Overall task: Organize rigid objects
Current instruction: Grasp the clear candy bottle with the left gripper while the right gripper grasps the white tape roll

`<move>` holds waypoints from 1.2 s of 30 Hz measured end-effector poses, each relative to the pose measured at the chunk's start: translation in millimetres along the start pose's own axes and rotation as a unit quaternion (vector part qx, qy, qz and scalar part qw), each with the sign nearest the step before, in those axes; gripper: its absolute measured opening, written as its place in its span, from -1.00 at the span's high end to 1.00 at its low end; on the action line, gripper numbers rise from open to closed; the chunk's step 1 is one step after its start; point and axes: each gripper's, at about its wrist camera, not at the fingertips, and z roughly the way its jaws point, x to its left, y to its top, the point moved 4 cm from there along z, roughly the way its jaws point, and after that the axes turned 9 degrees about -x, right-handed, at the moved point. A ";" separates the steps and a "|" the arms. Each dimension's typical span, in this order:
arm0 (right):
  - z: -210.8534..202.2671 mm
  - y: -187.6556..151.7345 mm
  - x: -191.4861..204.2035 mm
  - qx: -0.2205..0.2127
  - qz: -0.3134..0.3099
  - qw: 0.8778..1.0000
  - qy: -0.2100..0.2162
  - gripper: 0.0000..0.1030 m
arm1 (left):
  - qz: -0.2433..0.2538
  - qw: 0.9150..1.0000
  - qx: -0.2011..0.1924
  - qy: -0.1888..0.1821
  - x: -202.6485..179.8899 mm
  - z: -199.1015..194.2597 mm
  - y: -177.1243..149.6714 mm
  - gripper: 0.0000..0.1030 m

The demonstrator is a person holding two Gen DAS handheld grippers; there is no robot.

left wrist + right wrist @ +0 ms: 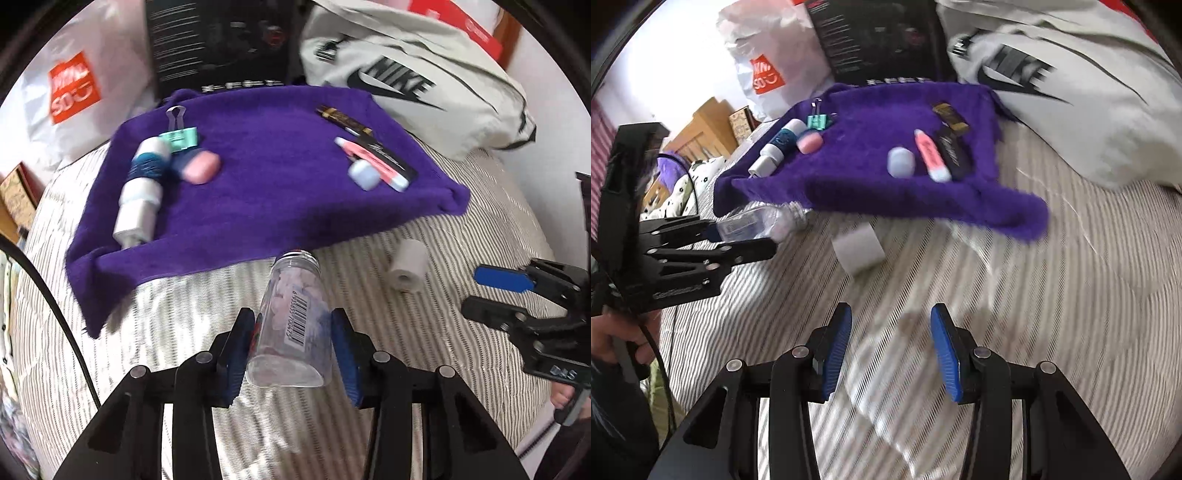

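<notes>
My left gripper [291, 354] is shut on a clear plastic bottle [291, 317] with pink pieces inside and a barcode label, its mouth pointing toward the purple towel [258, 206]. From the right wrist view the same bottle [764, 221] hangs near the towel's front edge [849, 184]. My right gripper [890, 347] is open above the striped bed, nothing between its fingers. A white cap [858, 249] lies on the bed ahead of it, also seen as the white cap [408, 271]. On the towel lie a blue-white bottle [142, 177], a pink case [201, 168], a binder clip [179, 134], a pink highlighter [373, 164] and a pale blue case [364, 175].
A black box [221, 44], a white shopping bag [74, 88] and a white Nike bag [406, 81] crowd the far side of the towel. The striped bedcover [1034, 295] spreads to the right. A black cable [48, 295] runs at the left, and a hand [613, 339] holds the left gripper's handle.
</notes>
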 end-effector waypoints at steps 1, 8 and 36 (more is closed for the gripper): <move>5.1 3.6 2.2 0.002 -0.005 1.000 0.000 0.13 | -0.001 1.000 0.003 0.000 3.8 -1.0 -2.9 0.21; 24.2 17.8 21.4 0.011 -0.050 0.999 0.004 0.13 | 0.008 1.000 0.024 0.013 13.4 12.8 -15.1 0.22; 42.7 20.6 35.7 -0.004 -0.107 0.994 0.003 0.37 | -0.053 0.999 -0.012 -0.007 50.5 -8.5 -3.1 0.24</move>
